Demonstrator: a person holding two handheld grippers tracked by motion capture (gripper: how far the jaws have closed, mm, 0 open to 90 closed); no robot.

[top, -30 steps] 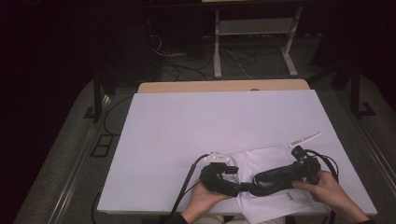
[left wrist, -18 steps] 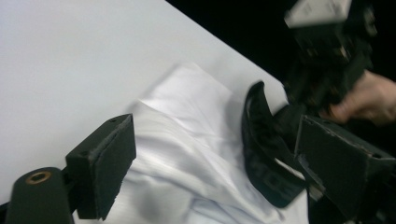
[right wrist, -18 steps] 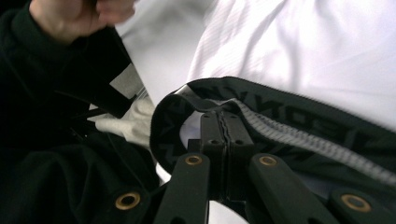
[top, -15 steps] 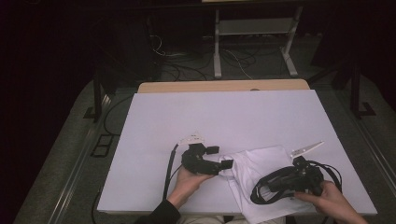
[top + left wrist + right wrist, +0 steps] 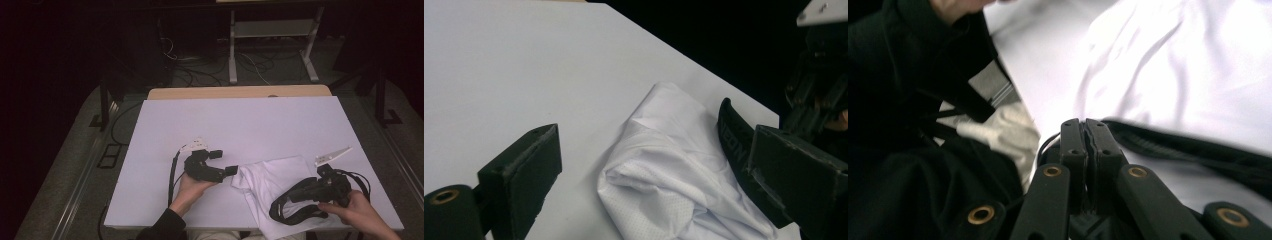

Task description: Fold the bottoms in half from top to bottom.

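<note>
A crumpled white cloth (image 5: 267, 182) lies at the table's front right. On it rests a black strap (image 5: 287, 207), looped, with pale lettering (image 5: 730, 142). My right gripper (image 5: 307, 192) is shut on the strap; its closed jaws (image 5: 1087, 127) meet where the strap (image 5: 1188, 147) runs off to the right. My left gripper (image 5: 225, 163) stands open to the left of the cloth, its jaws having just been opening, with nothing gripped. Ahead of the left gripper (image 5: 656, 150) is the cloth's corner (image 5: 659, 185).
The white tabletop (image 5: 240, 125) stretches bare toward a wooden far edge (image 5: 240, 92). A metal stand (image 5: 270, 50) and cables sit on the dark floor beyond. A dark sleeve (image 5: 908, 100) is close on the left in the right gripper view.
The left gripper let go of the strap, opened, and drew away to the left. The strap, earlier stretched between both grippers, now lies looped on the cloth by the right gripper.
</note>
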